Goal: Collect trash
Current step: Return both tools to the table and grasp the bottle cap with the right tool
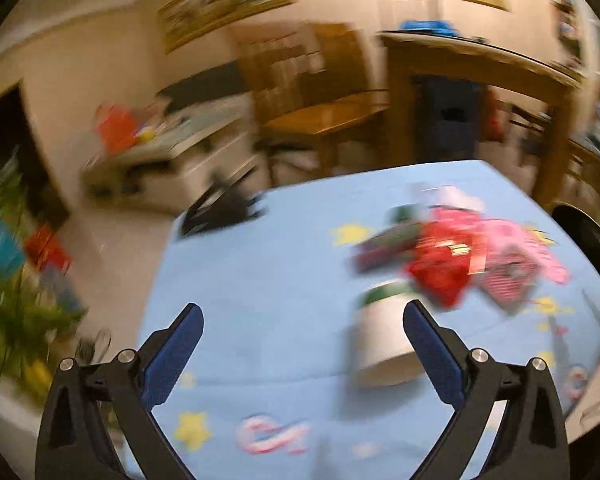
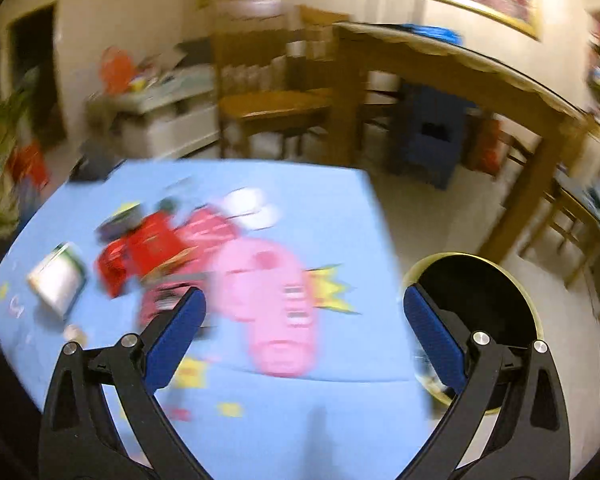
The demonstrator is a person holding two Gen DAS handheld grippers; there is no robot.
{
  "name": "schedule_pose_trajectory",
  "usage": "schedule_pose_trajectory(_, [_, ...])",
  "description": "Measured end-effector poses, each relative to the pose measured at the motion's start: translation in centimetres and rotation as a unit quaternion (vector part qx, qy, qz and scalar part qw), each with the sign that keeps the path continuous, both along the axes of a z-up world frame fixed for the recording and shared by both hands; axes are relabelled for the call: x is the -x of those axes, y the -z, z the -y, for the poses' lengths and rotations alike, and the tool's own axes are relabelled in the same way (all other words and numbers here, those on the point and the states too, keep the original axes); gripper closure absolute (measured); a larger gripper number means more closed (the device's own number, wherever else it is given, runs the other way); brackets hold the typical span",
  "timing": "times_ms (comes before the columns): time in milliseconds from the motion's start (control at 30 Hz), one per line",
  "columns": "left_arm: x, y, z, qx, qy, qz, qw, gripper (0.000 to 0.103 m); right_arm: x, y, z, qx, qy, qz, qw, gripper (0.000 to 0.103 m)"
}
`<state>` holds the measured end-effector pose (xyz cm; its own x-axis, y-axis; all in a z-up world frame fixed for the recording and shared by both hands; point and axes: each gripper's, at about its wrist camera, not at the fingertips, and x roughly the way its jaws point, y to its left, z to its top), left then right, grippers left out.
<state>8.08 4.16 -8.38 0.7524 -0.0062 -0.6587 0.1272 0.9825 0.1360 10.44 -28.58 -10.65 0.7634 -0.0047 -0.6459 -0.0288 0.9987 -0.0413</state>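
A pile of trash lies on a low table under a light blue patterned cloth (image 1: 268,280): red wrappers (image 1: 440,268), pink packets (image 1: 516,248) and a white paper cup (image 1: 380,344) on its side. My left gripper (image 1: 304,320) is open and empty above the cloth, with the cup just beyond its right finger (image 1: 432,344). In the right wrist view the same red wrappers (image 2: 140,252), a pink packet (image 2: 268,300) and the cup (image 2: 58,280) show. My right gripper (image 2: 304,312) is open and empty over the table's right side. A round black bin (image 2: 480,308) stands on the floor beside the table.
A black object (image 1: 224,208) lies at the cloth's far left corner. Beyond stand a wooden chair (image 1: 320,116), a wooden table (image 2: 460,72) with a blue stool (image 2: 432,132) under it, a white cabinet (image 1: 172,160) and green plants (image 1: 16,292). Both views are blurred.
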Motion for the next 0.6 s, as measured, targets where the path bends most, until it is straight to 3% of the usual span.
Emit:
schedule_pose_trajectory(167, [-0.4, 0.5, -3.9, 0.029, -0.037, -0.001, 0.9989, 0.006, -3.3, 2.4, -4.9, -0.004, -0.058, -0.066, 0.996, 0.005])
schedule_pose_trajectory(200, [-0.5, 0.7, -4.2, 0.035, -0.037, -0.003, 0.9987, 0.006, -4.0, 3.0, -4.8, -0.023, -0.054, -0.088, 0.994, 0.005])
schedule_pose_trajectory(267, [-0.5, 1.1, -4.7, 0.046, -0.036, -0.006, 0.9983, 0.006, -4.5, 3.5, -3.7, -0.110, -0.049, -0.112, 0.986, 0.006])
schedule_pose_trajectory(333, [-0.5, 1.4, -5.4, 0.058, -0.036, -0.010, 0.9976, 0.006, -3.7, 3.2, -4.0, -0.133, -0.039, -0.106, 0.985, 0.006])
schedule_pose_trajectory(467, [-1.0, 1.8, -5.8, 0.089, -0.032, -0.011, 0.9954, 0.006, -1.9, 2.1, -7.6, -0.069, -0.059, -0.084, 0.992, 0.006])
schedule_pose_trajectory(500, [-1.1, 1.9, -5.8, 0.093, -0.030, -0.014, 0.9951, 0.006, -1.7, 2.5, -8.2, -0.039, -0.053, -0.086, 0.994, 0.006])
schedule_pose_trajectory(600, [-0.9, 1.8, -5.5, 0.096, -0.022, -0.007, 0.9951, 0.006, -2.1, 3.9, -8.3, -0.011, -0.035, -0.097, 0.995, 0.005])
